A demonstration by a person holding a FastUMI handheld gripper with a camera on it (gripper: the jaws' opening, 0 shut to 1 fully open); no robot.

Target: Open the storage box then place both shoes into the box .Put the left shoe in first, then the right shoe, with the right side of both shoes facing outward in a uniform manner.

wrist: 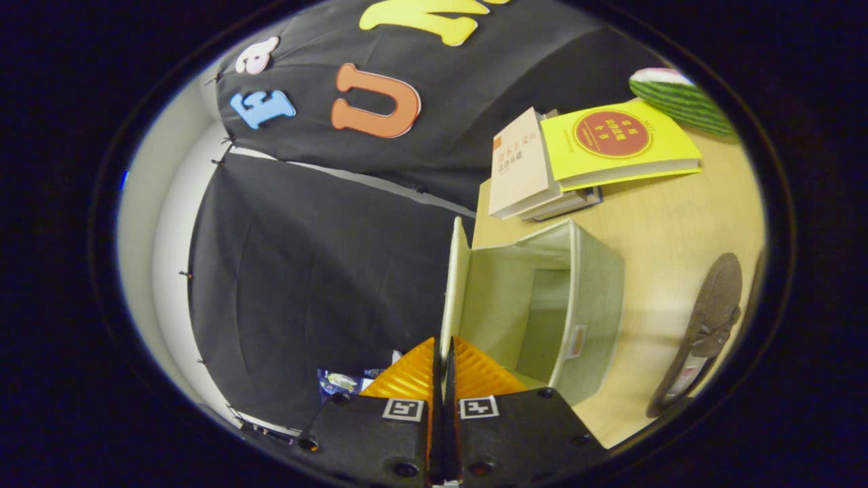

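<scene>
Pale-green fabric storage box (542, 298), centre frame, gapes open; its thin lid flap (456, 285) is pinched in the orange-fingered tool (444, 369). Fold it fully clear before fetching the dark shoe (705, 325).

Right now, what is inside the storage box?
The storage box stands open, and its visible interior is bare fabric with no shoe. The gripper is shut on the lid; its fingers cover the near corner.

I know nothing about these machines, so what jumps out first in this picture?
The orange jaws of the gripper meet on the thin lid flap of a pale fabric storage box, whose inside looks bare. Beyond the box a bright yellow book tops a stack; a dark shoe lies on the wooden table beside it.
</scene>
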